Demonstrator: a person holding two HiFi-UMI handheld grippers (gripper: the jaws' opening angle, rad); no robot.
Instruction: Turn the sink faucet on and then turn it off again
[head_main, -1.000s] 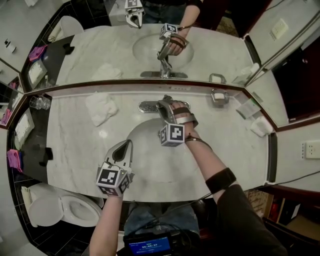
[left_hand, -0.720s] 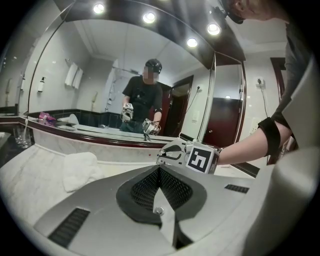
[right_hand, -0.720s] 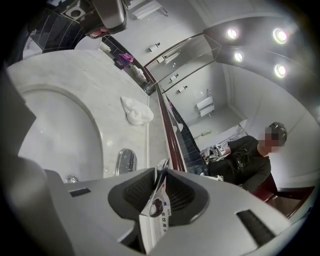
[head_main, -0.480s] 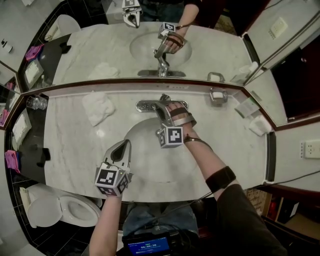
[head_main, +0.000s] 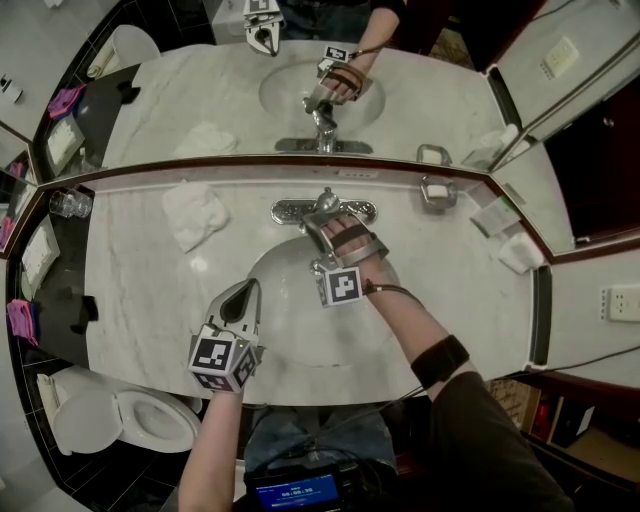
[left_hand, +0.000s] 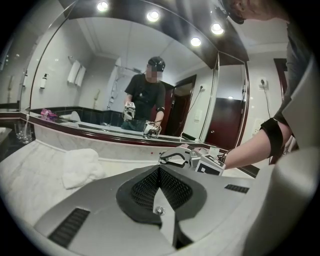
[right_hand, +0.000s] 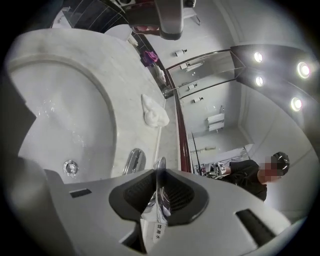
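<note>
At the back of the counter (head_main: 140, 270), my right claw (head_main: 323, 226) is clamping the faucet (head_main: 300, 210) by its lever (right_hand: 160, 172), the jaws just now closing on the thin chrome blade between them. The lever is lying lengthwise along the claw, reaching out over the sink (head_main: 285, 335), so the coming push is falling to this hand. My left claw (head_main: 243, 300), shut and empty, is hovering well apart at the sink's near left rim. Whether water is running, the views are not making plain.
</note>
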